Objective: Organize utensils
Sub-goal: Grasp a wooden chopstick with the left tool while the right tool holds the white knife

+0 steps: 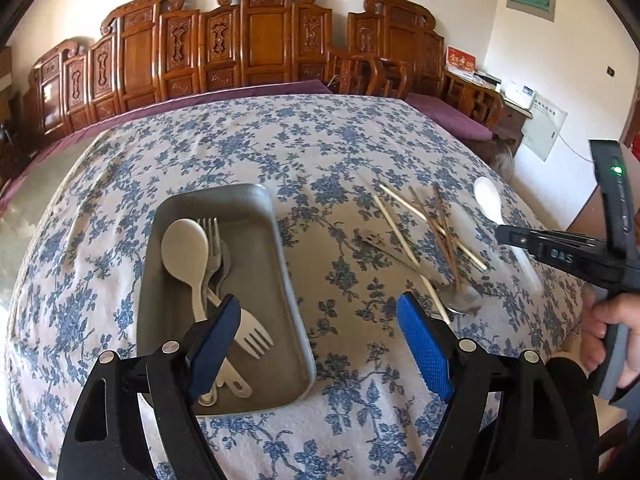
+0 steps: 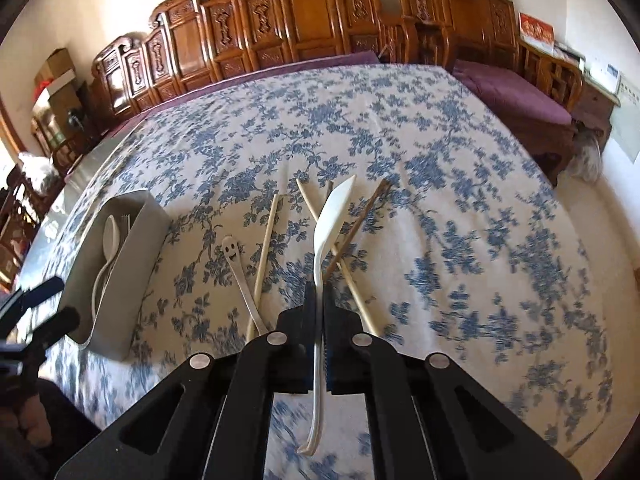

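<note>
Right gripper (image 2: 319, 300): clamped on a white plastic spoon (image 2: 325, 236), held by the thin handle, bowl pointing away over the table, clear of the cloth.
Left gripper (image 1: 320, 344): wide open, empty, blue textured pads (image 1: 424, 348) poised above the near end of the grey tray (image 1: 240, 196).
Where: white spoon aloft over the scattered chopsticks (image 2: 266, 256), well apart from the tray at the left of the right wrist view.
Handling: likely very light and fairly stiff; smooth plastic, probably slippery between pads; narrow curved handle prone to swivelling in a pinch, so a grip close to the neck judged steadier than one at the tail.
Tray: oblong, rounded corners, matte grey, shallow walls; already holding a pale spoon (image 1: 186, 252), a pale plastic fork (image 1: 250, 332) and a metal fork (image 1: 212, 236), overlapping lengthwise.
Still on the cloth: pale and dark chopsticks crossed in a loose heap; a metal spoon with a smiling face cut into its handle end (image 2: 230, 250), lying just beside one pale stick.
Surface: tablecloth (image 1: 320, 140), white with blue floral print, soft and slightly wrinkled, liable to snag thin sticks.
Backdrop: carved wooden bench (image 1: 260, 48), purple cushion, cream wall.
Stage: sorting partly done; spoon apparently bound for the tray.
</note>
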The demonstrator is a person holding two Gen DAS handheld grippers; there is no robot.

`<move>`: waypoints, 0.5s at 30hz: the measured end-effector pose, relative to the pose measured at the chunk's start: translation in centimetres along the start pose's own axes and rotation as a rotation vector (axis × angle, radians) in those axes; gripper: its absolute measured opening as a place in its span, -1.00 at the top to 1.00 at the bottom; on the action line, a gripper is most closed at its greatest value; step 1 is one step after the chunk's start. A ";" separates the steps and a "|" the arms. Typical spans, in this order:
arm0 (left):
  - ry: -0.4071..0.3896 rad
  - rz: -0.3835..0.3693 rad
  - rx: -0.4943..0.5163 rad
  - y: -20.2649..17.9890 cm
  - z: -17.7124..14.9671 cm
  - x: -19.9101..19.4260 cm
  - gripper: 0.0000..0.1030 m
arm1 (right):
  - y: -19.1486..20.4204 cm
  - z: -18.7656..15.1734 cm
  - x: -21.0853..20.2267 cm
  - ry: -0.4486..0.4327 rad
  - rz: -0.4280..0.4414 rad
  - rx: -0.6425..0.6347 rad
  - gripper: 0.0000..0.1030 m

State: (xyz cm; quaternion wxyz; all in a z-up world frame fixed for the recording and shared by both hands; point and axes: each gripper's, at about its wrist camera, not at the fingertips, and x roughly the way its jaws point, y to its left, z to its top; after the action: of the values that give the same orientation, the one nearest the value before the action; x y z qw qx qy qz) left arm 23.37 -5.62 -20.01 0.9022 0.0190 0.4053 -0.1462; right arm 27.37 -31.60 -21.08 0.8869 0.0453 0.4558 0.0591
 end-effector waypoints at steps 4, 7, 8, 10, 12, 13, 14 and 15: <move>0.000 -0.002 0.034 -1.5 0.3 -0.2 -0.49 | -1.5 -0.9 -1.7 -0.005 -0.009 -0.031 0.91; 0.004 -0.011 0.069 -3.1 0.5 -0.2 -0.46 | -2.7 -1.6 -2.5 -0.012 -0.012 -0.040 0.92; 0.004 -0.013 0.076 -3.5 0.5 -0.2 -0.45 | -3.2 -1.8 -2.8 -0.016 -0.011 -0.041 0.92; 0.006 -0.021 0.082 -4.3 0.5 -0.1 -0.44 | -4.2 -2.2 -3.1 -0.020 -0.008 -0.039 0.91; 0.024 -0.044 0.075 -5.0 0.7 0.4 -0.38 | -5.0 -2.5 -3.3 -0.026 -0.006 -0.035 0.91; 0.030 -0.052 0.079 -5.3 0.7 0.6 -0.30 | -5.5 -2.6 -3.4 -0.031 -0.004 -0.031 0.91; 0.039 -0.057 0.092 -5.9 0.9 1.0 -0.22 | -5.8 -2.6 -3.5 -0.035 -0.001 -0.027 0.91; 0.045 -0.058 0.106 -6.4 1.1 1.3 -0.20 | -6.1 -2.6 -3.5 -0.036 -0.001 -0.022 0.91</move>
State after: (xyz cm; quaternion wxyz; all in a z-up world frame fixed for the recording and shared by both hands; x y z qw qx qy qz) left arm 23.19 -12.27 -19.72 0.8859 0.0582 0.4177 -0.1929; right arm 23.68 -38.08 -20.58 0.8956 0.0365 0.4390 0.0630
